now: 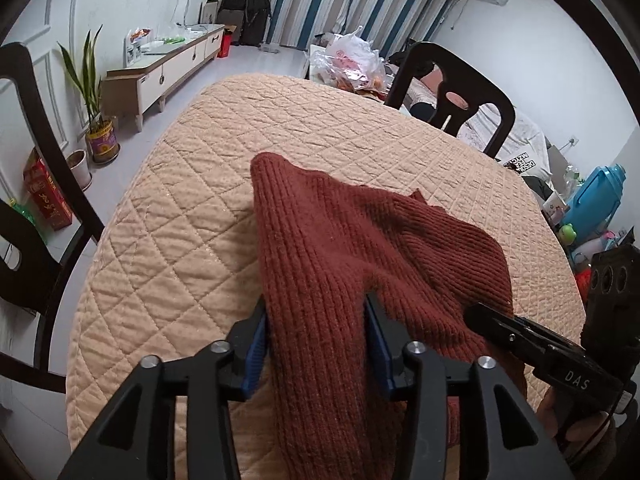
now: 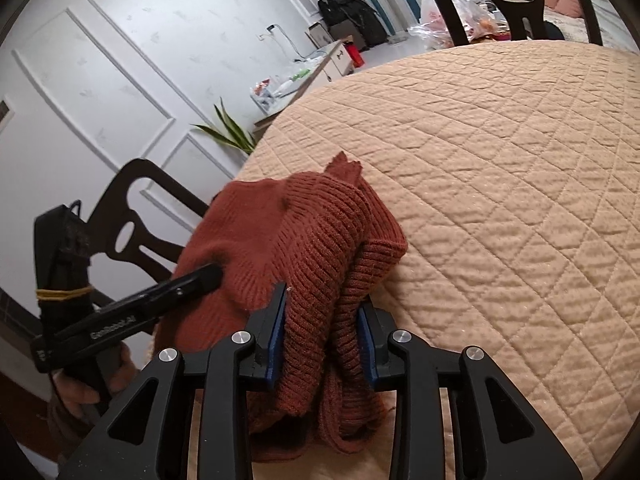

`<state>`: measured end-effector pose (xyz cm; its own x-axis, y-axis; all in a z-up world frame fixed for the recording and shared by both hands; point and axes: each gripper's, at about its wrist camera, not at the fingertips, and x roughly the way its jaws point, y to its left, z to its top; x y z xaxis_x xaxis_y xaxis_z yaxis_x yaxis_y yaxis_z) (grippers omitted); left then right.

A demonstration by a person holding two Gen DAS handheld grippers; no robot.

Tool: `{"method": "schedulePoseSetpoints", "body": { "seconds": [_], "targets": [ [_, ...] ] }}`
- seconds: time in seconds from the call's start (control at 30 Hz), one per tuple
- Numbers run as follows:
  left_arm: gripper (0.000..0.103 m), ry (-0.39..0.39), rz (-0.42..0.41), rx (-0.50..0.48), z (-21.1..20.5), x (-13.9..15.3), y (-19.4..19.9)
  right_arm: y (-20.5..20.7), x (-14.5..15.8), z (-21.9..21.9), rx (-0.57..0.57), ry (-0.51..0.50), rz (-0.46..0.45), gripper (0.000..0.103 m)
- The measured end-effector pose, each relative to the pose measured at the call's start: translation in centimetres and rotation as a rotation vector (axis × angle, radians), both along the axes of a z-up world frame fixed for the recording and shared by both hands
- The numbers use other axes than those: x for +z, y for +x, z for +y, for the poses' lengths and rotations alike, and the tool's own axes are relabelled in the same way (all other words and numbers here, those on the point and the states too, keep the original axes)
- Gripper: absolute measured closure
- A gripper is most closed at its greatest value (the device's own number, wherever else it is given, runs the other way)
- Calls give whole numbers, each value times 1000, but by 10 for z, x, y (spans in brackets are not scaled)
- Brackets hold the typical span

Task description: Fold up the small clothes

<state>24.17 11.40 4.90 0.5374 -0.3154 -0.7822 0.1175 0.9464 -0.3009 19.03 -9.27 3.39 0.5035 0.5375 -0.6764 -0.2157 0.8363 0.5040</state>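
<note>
Rust knit sweater [image 1: 340, 248] lies lengthwise — away from both hand-held grippers.

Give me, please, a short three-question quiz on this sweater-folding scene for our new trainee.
1. True or false: the rust-red knitted sweater sits between the fingers of the left gripper.
2. What does the right gripper clamp: A, a single flat layer; B, bunched folds of knit; C, nothing?
3. What covers the table under the garment?

Key
1. True.
2. B.
3. A beige quilted cloth with diamond stitching.
</note>
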Motion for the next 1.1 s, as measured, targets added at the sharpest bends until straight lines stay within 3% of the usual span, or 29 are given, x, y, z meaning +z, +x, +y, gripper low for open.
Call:
{"method": "schedulePoseSetpoints", "body": {
  "seconds": [0.2, 0.33, 0.4, 0.53, 0.7, 0.93, 1.1],
  "targets": [
    [33, 5, 12, 21, 8, 0, -13, -10, 8, 11, -3, -121, -49, 65],
    [26, 29, -24, 38, 9, 9, -33, -18, 14, 15, -16, -167, -78, 61],
    [23, 53, -46, 42, 7, 13, -45, -26, 18, 16, -21, -186, -99, 52],
    [14, 98, -85, 52, 1, 18, -74, -47, 24, 16, -18, -226, -139, 49],
    [12, 118, -82, 77, -2, 13, -97, -80, 28, 20, -43, -330, -199, 40],
    [10, 145, -48, 89, -6, -4, -119, -109, 16, 24, -36, -416, -188, 37],
    [10, 242, -60, 75, -20, -12, -131, -124, 6, 24, -33, -461, -161, 36]
  ]
}}
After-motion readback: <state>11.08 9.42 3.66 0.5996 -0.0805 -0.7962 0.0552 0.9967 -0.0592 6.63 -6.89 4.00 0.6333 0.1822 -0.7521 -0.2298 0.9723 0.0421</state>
